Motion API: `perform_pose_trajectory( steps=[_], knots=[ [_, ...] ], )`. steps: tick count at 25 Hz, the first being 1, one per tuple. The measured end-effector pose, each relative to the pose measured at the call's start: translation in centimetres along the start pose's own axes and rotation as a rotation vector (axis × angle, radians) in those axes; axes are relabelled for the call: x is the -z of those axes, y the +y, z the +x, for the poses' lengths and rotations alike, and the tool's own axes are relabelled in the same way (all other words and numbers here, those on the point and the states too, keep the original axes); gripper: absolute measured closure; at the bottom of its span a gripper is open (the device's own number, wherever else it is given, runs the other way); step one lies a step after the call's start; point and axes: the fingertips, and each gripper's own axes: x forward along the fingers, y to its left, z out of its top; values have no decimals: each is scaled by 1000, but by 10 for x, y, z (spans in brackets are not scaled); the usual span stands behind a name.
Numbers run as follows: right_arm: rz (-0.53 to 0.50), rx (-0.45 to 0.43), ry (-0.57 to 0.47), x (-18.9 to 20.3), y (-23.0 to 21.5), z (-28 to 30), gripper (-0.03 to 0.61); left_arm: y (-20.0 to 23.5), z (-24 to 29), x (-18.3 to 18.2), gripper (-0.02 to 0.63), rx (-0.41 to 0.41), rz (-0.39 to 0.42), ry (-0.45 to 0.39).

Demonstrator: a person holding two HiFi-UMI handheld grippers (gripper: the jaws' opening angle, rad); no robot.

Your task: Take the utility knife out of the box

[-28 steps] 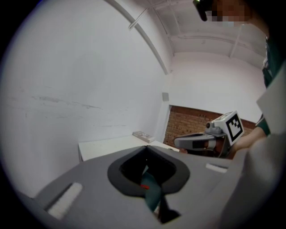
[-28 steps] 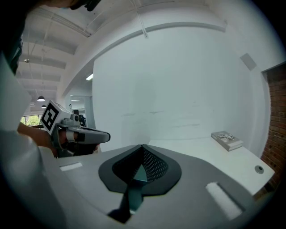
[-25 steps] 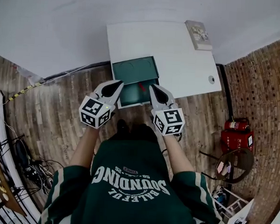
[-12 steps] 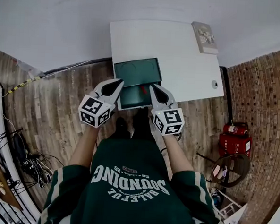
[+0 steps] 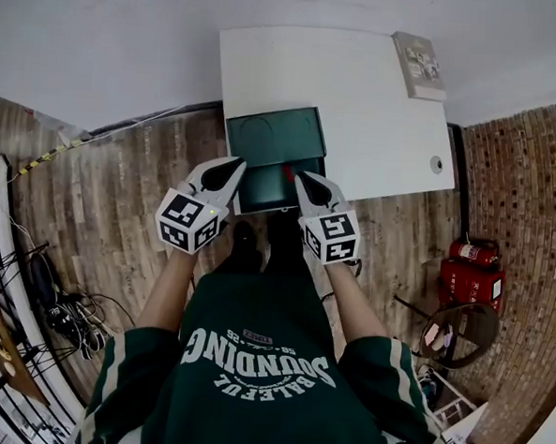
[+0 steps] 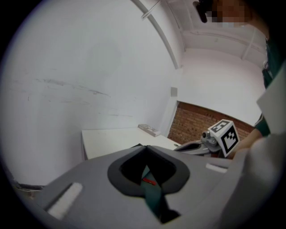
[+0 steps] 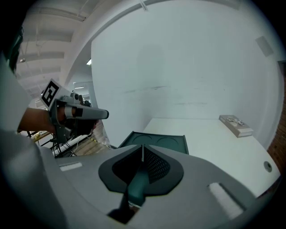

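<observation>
An open dark green box (image 5: 274, 186) sits at the near left edge of the white table (image 5: 360, 109), its lid (image 5: 274, 132) folded back. Inside it a small red piece shows, likely the utility knife (image 5: 287, 173). My left gripper (image 5: 234, 166) hovers at the box's near left corner, shut and holding nothing. My right gripper (image 5: 300, 177) is shut and empty too, just right of the red piece. In the left gripper view the box (image 6: 151, 194) and red piece (image 6: 149, 181) show between the jaws. The right gripper view shows the lid (image 7: 161, 143).
A thin book (image 5: 419, 65) lies at the table's far right corner, and a cable hole (image 5: 436, 164) is near the right edge. On the brick floor stand a red fire extinguisher (image 5: 469, 251) at right and tangled cables (image 5: 66, 316) at left.
My right gripper has edged slightly left toward the box. The left gripper has held its place. The head view has shifted a little, so the table sits further right.
</observation>
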Motion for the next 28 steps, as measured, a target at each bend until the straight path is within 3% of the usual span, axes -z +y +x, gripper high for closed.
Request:
perform_pose_trajectory(
  steps=[7,14,20,28],
  knots=[
    [-16,-21,104,37,-4,16,544,8,8,7,563,0,-11,21],
    [-146,-69,305,74,-7,40,483,17,10,12,563,-22,-35,31],
    [-191,-92,485,107,-13,63,480,32,6,14,563,-60,-61,30],
    [-239,-91,640,140,-23,84,480,50,3,20,563,-97,-93,32]
  ],
)
